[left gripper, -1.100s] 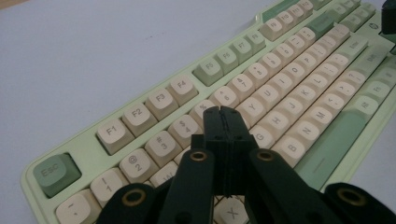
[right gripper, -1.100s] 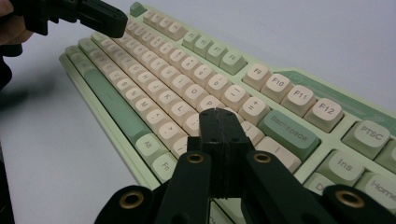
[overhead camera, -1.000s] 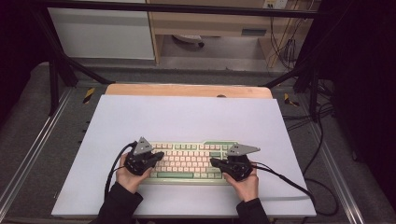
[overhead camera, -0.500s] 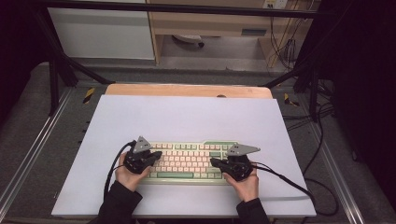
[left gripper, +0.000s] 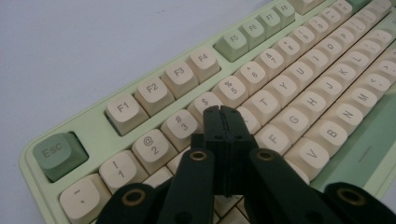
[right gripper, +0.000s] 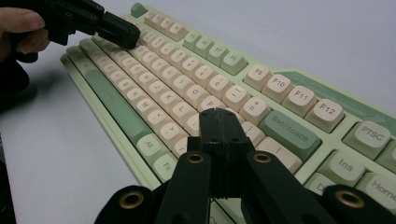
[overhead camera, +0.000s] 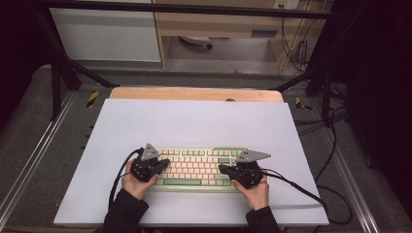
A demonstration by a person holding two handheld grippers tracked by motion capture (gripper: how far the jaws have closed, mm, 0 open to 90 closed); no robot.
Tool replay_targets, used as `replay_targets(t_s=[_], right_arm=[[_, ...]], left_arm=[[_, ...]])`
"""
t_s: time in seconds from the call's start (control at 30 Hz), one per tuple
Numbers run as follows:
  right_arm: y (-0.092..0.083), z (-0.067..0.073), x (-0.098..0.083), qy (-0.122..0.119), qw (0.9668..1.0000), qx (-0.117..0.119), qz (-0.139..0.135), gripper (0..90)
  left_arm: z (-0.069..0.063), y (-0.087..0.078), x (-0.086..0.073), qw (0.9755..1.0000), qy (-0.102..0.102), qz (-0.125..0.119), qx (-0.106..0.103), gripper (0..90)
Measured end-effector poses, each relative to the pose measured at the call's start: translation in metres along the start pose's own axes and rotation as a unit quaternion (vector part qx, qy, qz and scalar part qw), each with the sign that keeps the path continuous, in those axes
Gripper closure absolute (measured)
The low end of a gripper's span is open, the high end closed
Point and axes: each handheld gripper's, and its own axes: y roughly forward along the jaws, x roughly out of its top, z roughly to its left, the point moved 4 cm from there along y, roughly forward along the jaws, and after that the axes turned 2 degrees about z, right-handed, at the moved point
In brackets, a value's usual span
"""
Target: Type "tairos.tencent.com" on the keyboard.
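A keyboard (overhead camera: 199, 165) with a pale green case and cream keys lies near the front of the white mat (overhead camera: 194, 121). My left gripper (overhead camera: 165, 164) is shut with nothing in it, over the keyboard's left end. In the left gripper view its closed jaws (left gripper: 222, 112) hover just above the keys (left gripper: 299, 51) near 4 and R. My right gripper (overhead camera: 221, 169) is also shut and holds nothing, over the right part of the keyboard. In the right gripper view its tips (right gripper: 219, 114) sit above the keys left of Backspace (right gripper: 289, 133), and the left gripper (right gripper: 133, 35) shows farther off.
A wooden board edge (overhead camera: 194, 93) runs along the back of the mat. Black cables (overhead camera: 311, 191) trail off to the right of the table. Dark frame posts (overhead camera: 56, 73) and metal rails (overhead camera: 29, 155) flank the sides.
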Motion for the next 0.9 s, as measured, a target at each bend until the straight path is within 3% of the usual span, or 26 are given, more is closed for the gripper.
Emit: replay_targets(t_s=[0.43,0.9], right_arm=[[0.002,0.002,0.0,0.004,0.9999,0.008,-0.005,90.0],[0.011,0.01,0.008,-0.002,0.9998,0.02,-0.003,90.0]], left_arm=[[-0.001,-0.018,0.0,0.9997,0.003,-0.022,-0.008,90.0],[0.009,-0.034,-0.013,0.9997,-0.006,-0.025,-0.004,90.0]])
